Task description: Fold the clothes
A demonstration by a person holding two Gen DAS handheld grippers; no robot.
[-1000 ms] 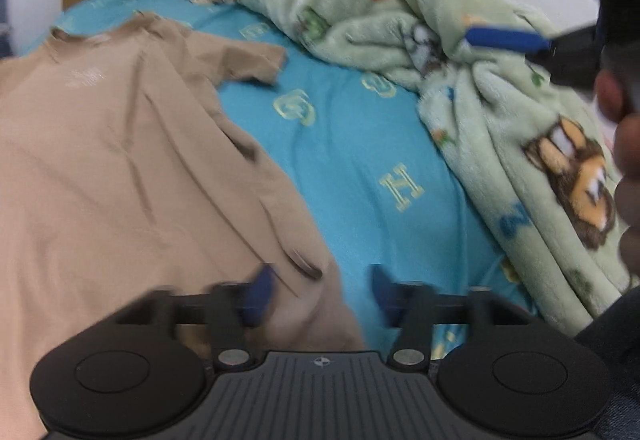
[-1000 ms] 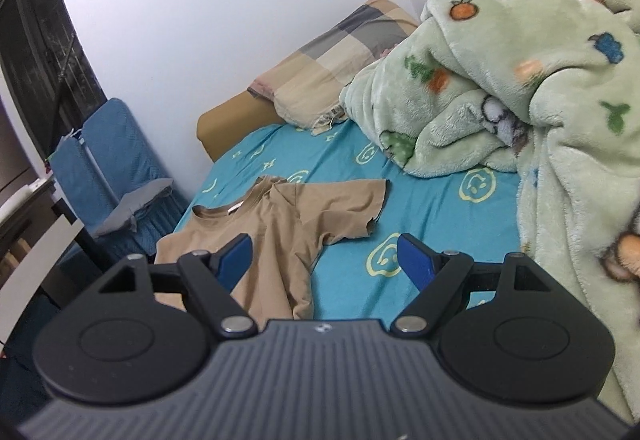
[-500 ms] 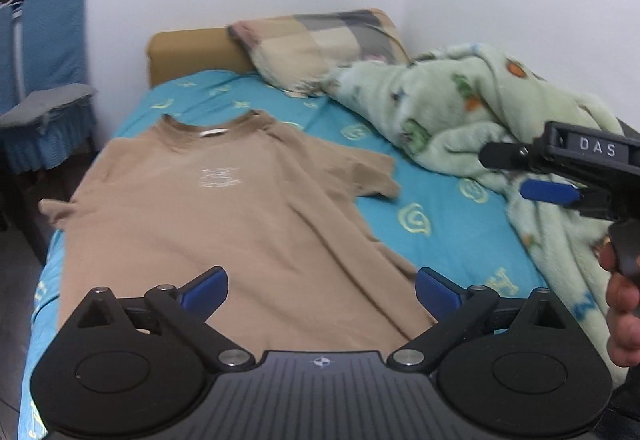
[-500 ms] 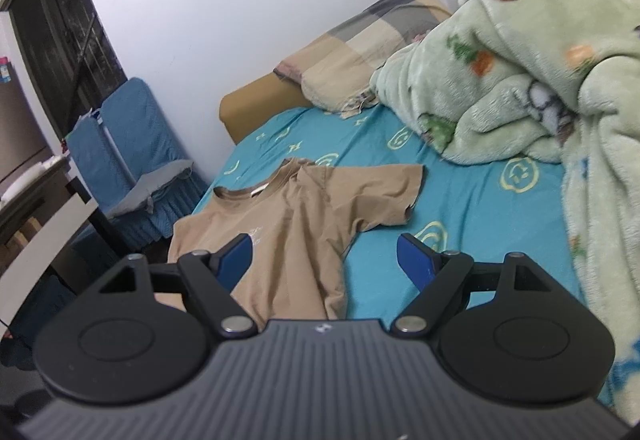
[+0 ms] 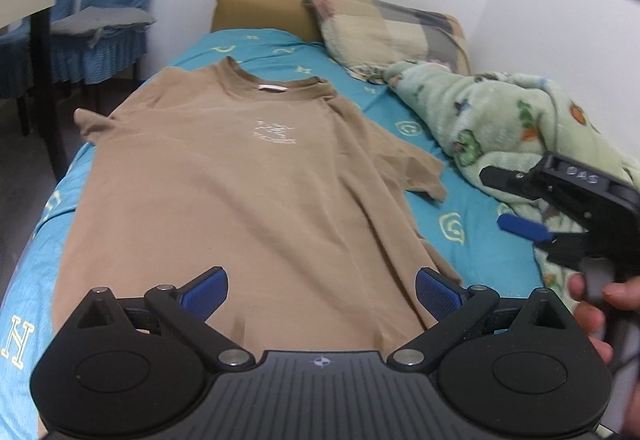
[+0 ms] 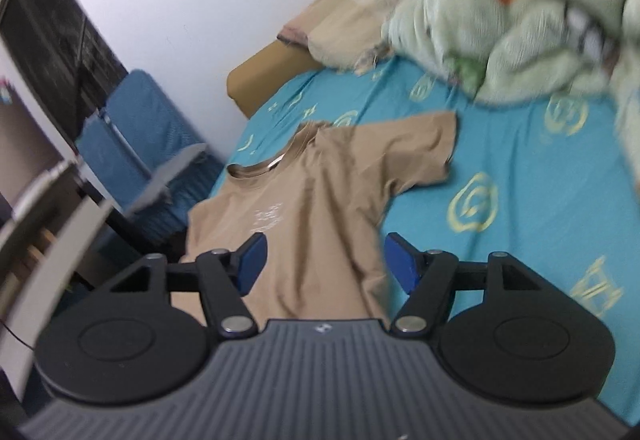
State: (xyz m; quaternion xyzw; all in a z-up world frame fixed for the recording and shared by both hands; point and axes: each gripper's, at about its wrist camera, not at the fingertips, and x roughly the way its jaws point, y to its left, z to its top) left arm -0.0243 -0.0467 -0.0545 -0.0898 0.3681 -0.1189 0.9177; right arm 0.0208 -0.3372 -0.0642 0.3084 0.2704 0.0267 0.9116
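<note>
Hovering: both hand-held grippers point(image 5: 322, 290) point(image 6: 322, 264) apart, empty | t-shirt point(image 5: 240, 191) hem hidden | right view blurred

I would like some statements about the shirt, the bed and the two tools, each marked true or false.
1. The brown shirt lies spread out on the blue sheet. True.
2. The left tool is shut on the shirt hem. False: its jaws stand open, holding nothing.
3. The right tool is open. True.
4. The shirt is already folded in half. False: both sleeves are out.
5. A green blanket is heaped beside the shirt. True.
6. The pillow lies on the shirt. False: it is at the head of the bed.
</note>
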